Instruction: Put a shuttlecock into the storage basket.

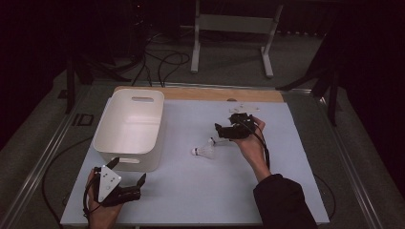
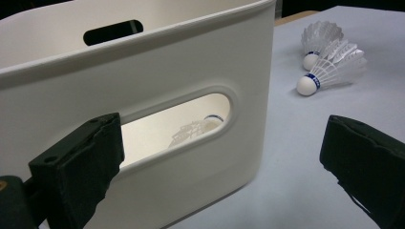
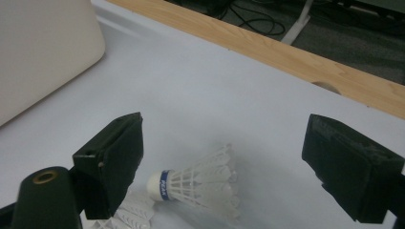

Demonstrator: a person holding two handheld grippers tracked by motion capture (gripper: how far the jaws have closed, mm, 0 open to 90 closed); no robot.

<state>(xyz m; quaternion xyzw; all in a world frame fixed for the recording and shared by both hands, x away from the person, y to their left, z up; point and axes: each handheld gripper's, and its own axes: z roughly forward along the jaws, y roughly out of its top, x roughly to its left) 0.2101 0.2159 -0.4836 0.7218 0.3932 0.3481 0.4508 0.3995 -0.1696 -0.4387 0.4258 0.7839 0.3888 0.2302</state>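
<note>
Left gripper point(image 1: 128, 183): near the table's point(image 1: 200, 191) near-left corner, held low in the left hand point(image 1: 98, 200), jaws spread wide, nothing between them, aimed at the white bin's point(image 1: 126, 129) near wall. Bin: left edge; one shuttlecock point(image 2: 198, 129) seen inside through the handle slot. Right gripper point(image 1: 220, 130): mid-table, forearm angled in from the near edge, jaws wide and holding nothing, above two shuttlecocks point(image 1: 204, 149) lying on the table.

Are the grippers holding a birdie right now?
No, nothing is held. The right gripper is open above a shuttlecock on the table, and the left gripper is open beside the white bin.
</note>
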